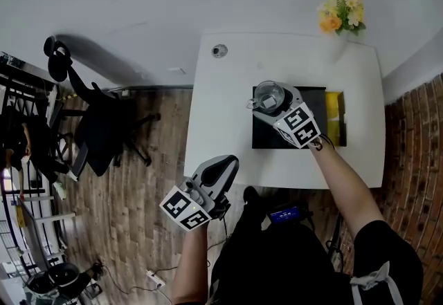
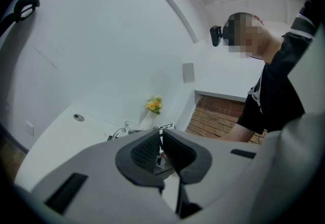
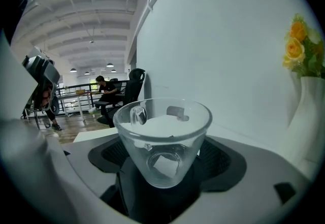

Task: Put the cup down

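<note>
A clear glass cup with a small handle sits upright between the jaws of my right gripper, which is shut on it. In the head view that cup hangs over the left part of a black mat on the white table, with the right gripper behind it. My left gripper is held off the table's near-left edge, over the wooden floor. Its jaws are together in the left gripper view with nothing between them.
A white vase of yellow flowers stands at the table's far right corner. A yellow object lies along the mat's right side. A round grommet sits at the far left. A black office chair stands left of the table.
</note>
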Tool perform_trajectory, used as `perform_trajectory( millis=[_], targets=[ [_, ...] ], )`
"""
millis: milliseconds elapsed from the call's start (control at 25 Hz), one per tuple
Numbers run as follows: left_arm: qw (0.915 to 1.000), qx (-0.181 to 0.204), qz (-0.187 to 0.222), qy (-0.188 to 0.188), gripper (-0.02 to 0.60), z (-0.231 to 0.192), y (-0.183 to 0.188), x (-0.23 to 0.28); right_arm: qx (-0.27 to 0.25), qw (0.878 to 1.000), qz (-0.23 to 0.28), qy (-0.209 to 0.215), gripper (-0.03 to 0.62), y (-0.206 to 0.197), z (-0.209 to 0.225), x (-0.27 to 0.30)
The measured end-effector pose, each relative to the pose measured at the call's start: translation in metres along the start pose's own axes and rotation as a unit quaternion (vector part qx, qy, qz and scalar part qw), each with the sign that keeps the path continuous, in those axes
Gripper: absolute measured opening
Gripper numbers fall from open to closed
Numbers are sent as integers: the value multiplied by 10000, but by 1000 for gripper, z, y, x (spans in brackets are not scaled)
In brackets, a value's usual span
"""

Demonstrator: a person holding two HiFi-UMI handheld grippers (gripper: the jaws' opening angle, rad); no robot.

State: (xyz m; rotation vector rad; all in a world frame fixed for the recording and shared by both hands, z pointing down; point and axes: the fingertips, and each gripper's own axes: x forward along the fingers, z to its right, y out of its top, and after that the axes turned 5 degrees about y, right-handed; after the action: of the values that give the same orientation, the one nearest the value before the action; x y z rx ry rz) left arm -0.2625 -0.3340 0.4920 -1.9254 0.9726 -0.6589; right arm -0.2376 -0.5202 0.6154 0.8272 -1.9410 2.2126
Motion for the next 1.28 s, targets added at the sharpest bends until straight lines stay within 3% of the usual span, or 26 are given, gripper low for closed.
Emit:
perform_trajectory(
  millis=[520,960,1080,1280],
  targets=[
    [9999,56,-27,-119,9,5,-3,4,148,9998,-108,-3,420,-13,-13,-43],
    [9996,155,-59,-235,9,17,-12,7,1061,9941,206,-25,416,-18,-26,-96],
    [9994,168,-81,-293,9,24,-15,7,1367,9896,457,-32,367,-11,-32,-112],
    [9990,208,-86,-397,9,32,-18,8,1907,9762,1023,-103,193,4,-36,-142]
  ],
)
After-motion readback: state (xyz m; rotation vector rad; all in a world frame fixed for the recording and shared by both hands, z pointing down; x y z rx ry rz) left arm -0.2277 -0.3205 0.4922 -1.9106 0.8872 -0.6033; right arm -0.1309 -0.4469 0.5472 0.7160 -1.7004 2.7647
